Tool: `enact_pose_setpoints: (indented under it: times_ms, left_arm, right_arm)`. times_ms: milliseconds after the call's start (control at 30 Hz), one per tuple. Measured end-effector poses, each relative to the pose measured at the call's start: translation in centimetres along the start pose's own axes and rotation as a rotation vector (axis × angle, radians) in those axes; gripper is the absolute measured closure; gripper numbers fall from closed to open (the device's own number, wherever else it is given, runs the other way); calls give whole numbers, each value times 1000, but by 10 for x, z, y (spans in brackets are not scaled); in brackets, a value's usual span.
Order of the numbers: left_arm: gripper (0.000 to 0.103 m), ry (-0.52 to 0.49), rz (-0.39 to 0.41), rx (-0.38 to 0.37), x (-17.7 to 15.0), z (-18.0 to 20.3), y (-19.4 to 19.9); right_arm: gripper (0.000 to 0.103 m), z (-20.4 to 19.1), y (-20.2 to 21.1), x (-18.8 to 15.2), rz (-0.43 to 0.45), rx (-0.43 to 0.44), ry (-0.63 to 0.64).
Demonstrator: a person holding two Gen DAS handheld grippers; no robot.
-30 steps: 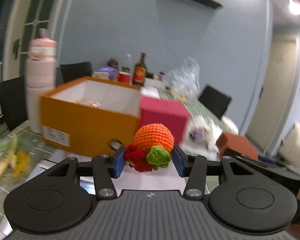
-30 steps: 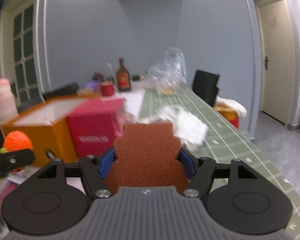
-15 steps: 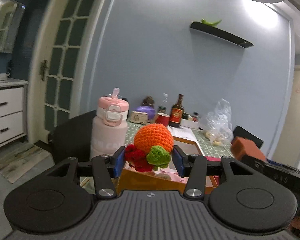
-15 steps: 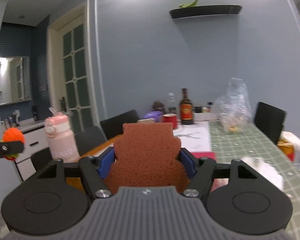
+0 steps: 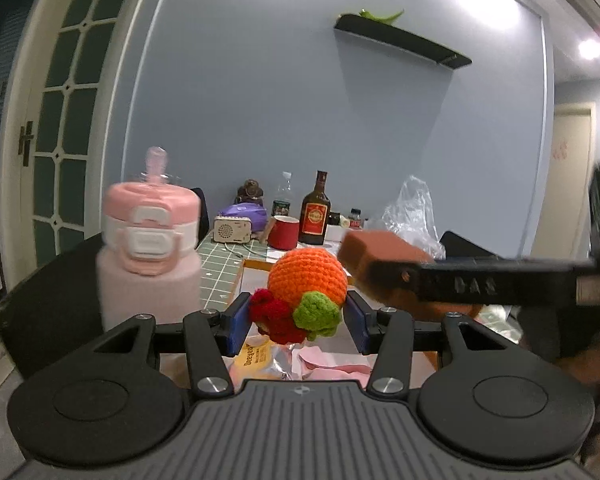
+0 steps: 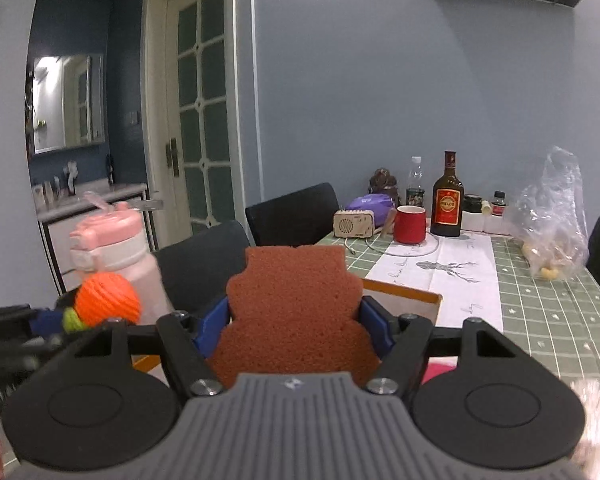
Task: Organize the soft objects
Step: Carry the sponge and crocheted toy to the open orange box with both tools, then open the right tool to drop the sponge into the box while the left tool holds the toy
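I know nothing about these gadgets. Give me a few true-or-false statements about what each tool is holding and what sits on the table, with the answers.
1. The left tool grips an orange crocheted ball with red and green bits. True.
2. The right tool is empty. False: it is shut on a brown bear-shaped sponge.
3. A red mug stands beside a dark glass bottle with a red label on the table. True.
4. The pink water bottle lies on its side. False: it stands upright.
5. The glass-paned door stands wide open. False: it is shut.
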State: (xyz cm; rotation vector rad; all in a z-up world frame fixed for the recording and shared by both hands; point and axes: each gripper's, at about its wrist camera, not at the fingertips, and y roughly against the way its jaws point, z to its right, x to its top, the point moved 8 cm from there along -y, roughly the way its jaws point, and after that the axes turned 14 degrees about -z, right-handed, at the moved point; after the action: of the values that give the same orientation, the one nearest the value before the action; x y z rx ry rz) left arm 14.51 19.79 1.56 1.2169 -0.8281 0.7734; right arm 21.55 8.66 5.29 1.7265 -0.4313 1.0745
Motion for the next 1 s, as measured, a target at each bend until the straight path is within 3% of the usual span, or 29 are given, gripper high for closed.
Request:
enact_pose_setpoints:
  times_ms: [167, 300, 533, 800, 1000]
  left_arm:
    - [46, -65, 39, 57, -7, 8, -17]
    - [46, -80, -28, 73, -17, 5, -39]
    - [46, -98, -93, 242, -29, -12, -57]
    - [46, -81, -85, 235, -31, -16, -56]
    - [46, -107, -91, 271, -28, -12, -63]
  right_arm:
    - [34, 13, -36, -3, -43, 52, -79]
    - [34, 16, -66, -7, -172, 19, -89]
    - [34, 28, -86, -8, -217, 31, -161]
    - [34, 53, -109, 6, -232, -111, -167]
    - [33, 71, -122, 16, -240, -128, -231]
